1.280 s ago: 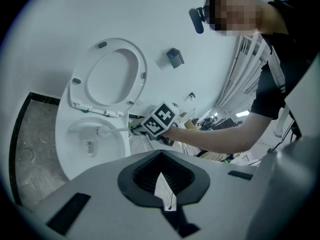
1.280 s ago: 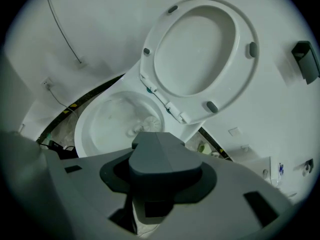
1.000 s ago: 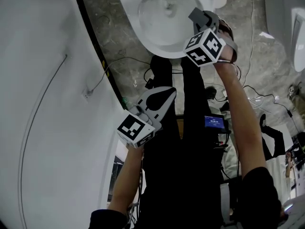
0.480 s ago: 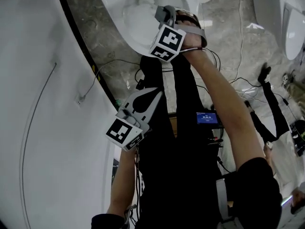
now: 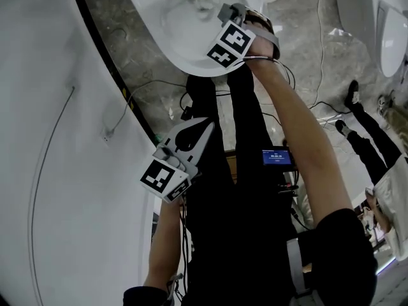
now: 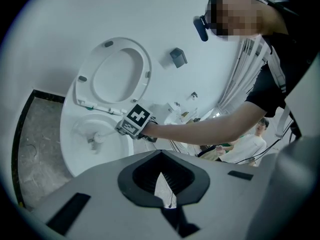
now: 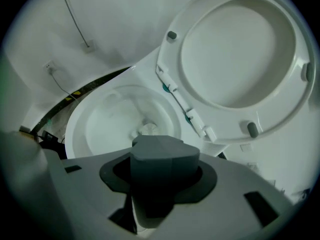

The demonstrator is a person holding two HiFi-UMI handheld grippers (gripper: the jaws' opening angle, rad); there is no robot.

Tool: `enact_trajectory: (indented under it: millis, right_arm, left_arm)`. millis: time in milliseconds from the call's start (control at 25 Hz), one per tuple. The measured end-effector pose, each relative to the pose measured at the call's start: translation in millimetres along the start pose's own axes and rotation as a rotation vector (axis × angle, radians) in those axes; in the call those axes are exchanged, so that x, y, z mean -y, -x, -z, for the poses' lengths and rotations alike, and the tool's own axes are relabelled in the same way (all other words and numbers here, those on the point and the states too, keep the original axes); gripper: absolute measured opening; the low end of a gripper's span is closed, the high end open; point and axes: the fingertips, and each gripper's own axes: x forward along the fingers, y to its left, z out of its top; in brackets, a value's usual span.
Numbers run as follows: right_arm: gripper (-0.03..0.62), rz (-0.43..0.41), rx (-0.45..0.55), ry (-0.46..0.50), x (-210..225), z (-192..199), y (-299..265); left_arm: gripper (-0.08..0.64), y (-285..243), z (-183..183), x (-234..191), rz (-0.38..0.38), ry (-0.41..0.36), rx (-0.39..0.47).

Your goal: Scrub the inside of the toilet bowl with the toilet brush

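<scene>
Over the toilet bowl (image 5: 182, 55), we are clamping the right gripper (image 5: 225, 11) on the handle of the toilet brush (image 6: 97, 136), seemingly light and stiff, the left gripper (image 5: 205, 127) idling closed.

Grey marbled floor (image 5: 141, 56), curved white wall (image 5: 64, 222), loose cables (image 5: 320, 50).
Left of the left fingers (image 5: 203, 131), a thin wire (image 5: 46, 148) runs along the wall beside a small socket (image 5: 105, 134). The cables trail over the floor right of the right fingers (image 5: 228, 11). A lit screen (image 5: 278, 157) glows right of the left fingers.
</scene>
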Motion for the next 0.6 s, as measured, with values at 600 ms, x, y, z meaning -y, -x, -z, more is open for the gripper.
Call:
enact_trajectory:
  millis: [600]
  right_arm:
    - [0.198, -0.017, -0.057, -0.018, -5.7, 5.5, -36.4]
  left_arm:
    - [0.009, 8.8, 2.4, -4.8, -0.021, 0.007, -0.001]
